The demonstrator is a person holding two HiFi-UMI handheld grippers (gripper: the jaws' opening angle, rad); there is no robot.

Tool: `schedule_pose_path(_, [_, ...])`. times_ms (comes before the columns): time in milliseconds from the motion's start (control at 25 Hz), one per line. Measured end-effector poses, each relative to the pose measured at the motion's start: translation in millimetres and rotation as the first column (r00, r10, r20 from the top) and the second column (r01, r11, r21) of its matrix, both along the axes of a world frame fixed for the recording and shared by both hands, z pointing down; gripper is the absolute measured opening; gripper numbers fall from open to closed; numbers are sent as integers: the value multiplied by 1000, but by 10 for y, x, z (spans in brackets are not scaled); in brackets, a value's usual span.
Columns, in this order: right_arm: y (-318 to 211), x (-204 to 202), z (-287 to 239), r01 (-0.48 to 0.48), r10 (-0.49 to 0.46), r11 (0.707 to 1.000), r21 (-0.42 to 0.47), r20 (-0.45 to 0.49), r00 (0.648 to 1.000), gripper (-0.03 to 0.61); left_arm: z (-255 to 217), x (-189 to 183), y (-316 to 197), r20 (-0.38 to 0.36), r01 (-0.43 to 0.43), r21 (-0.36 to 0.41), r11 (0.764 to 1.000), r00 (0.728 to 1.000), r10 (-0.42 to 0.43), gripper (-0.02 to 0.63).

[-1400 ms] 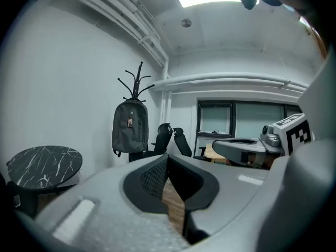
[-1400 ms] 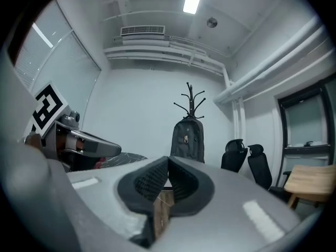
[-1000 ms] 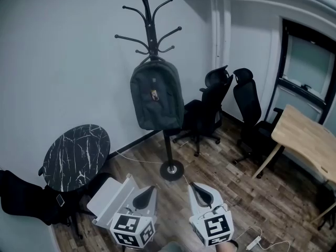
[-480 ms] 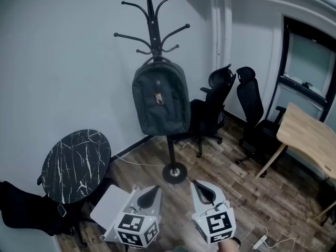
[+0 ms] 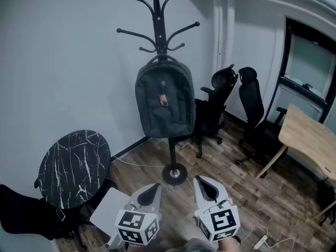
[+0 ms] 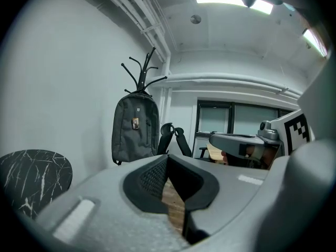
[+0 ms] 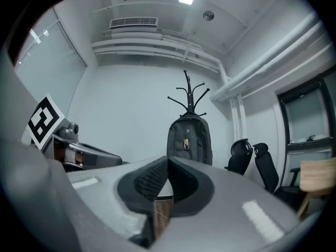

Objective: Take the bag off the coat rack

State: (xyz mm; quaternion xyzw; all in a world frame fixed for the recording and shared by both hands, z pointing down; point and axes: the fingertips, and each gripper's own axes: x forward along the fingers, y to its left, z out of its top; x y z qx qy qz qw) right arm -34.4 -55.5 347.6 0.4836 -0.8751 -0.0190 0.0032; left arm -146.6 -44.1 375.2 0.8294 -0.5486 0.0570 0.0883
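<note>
Grey left gripper (image 5: 152, 189) and grey right gripper (image 5: 202, 182), fingers (image 6: 144, 182) pressed together, gripping nothing; dark grey fabric backpack (image 5: 164, 98) hanging on black metal coat rack (image 5: 159, 30), well apart from both.

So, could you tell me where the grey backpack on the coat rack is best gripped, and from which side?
Probably by the top carry loop, approached from the front and lifted upward: the backpack hangs upright from the coat rack by that loop, front panel facing us, shoulder straps not in view.
</note>
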Motion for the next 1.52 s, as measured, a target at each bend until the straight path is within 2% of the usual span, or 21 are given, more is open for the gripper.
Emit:
schedule_pose_path(760, [-576,3,-31,-29,30,998,62,-6,1000,3,33,-119,-541,39,-1,7,1000,999,1,11])
schedule_pose_path(1040, [-1007,15,62,-27,30,998,54,-44,999,3,76,-132,-945,47,-7,-5,1000,999,7,11])
schedule_pose_path(1520, [-1708,10,114,-36,39,998,52,-54,998,3,107,-234,-1686,49,8,-12,1000,999,-7,11])
